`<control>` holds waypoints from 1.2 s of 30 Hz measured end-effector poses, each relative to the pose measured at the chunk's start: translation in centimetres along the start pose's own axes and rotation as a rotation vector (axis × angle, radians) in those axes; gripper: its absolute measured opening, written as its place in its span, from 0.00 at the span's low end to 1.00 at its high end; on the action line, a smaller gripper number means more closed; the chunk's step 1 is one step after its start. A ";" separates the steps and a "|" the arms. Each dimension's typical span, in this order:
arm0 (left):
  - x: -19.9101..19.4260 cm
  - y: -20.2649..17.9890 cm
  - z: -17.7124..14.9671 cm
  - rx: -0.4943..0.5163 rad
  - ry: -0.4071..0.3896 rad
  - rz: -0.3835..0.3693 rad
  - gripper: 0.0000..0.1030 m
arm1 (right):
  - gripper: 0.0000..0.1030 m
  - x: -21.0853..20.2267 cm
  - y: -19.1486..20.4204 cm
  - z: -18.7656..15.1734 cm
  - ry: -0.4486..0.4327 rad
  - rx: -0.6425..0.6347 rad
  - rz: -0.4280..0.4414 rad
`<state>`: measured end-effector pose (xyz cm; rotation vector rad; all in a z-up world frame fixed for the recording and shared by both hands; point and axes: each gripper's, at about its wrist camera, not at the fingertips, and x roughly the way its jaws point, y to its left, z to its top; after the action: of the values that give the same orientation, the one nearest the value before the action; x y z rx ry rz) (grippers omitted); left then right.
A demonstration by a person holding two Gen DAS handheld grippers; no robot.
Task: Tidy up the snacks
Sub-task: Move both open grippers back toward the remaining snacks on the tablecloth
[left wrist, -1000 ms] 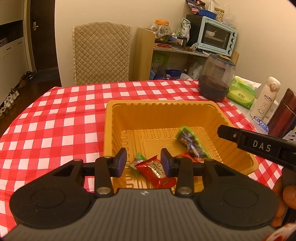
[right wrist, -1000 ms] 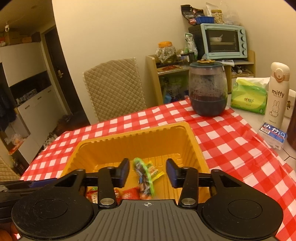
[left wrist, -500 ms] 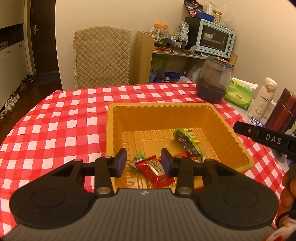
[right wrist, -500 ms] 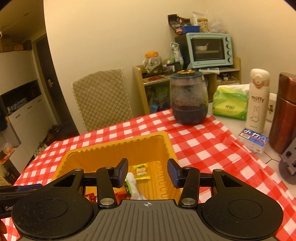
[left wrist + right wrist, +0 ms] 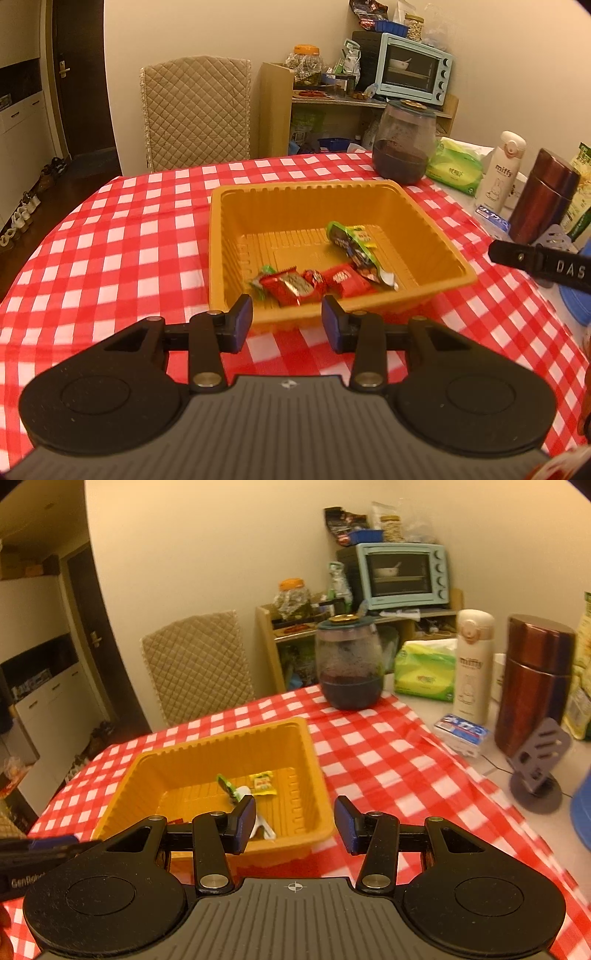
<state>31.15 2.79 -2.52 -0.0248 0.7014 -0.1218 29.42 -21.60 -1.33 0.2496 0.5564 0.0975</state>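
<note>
An orange plastic tray [image 5: 436, 236] sits on the red checked tablecloth [image 5: 122, 236]. In it lie red wrapped snacks [image 5: 291, 286], a green and dark snack bag [image 5: 354, 251] and a small yellow packet [image 5: 263, 783]. My left gripper [image 5: 287, 321] is open and empty, just in front of the tray's near edge. My right gripper [image 5: 295, 821] is open and empty, above the tray's near right corner [image 5: 317, 827]. The right gripper's side also shows at the right of the left wrist view [image 5: 535, 258].
A dark glass jar [image 5: 402, 147], a green tissue pack [image 5: 456, 171], a white Miffy bottle [image 5: 498, 173], a brown flask [image 5: 543, 199], a small blue-white box [image 5: 461, 734] and a grey stand [image 5: 537, 764] stand at the right. A quilted chair [image 5: 195, 110] stands behind the table.
Both grippers have pulled back and up from the tray. The green snack bag that hung between the right gripper's fingers now lies in the tray.
</note>
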 end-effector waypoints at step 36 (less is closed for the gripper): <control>-7.4 2.0 -11.4 -0.118 0.076 0.032 0.41 | 0.46 -5.7 0.9 -10.9 0.218 0.064 0.093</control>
<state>18.40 5.83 -6.62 -0.1229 0.7843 -0.0510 18.82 -19.33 -7.11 0.3292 0.7655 0.1993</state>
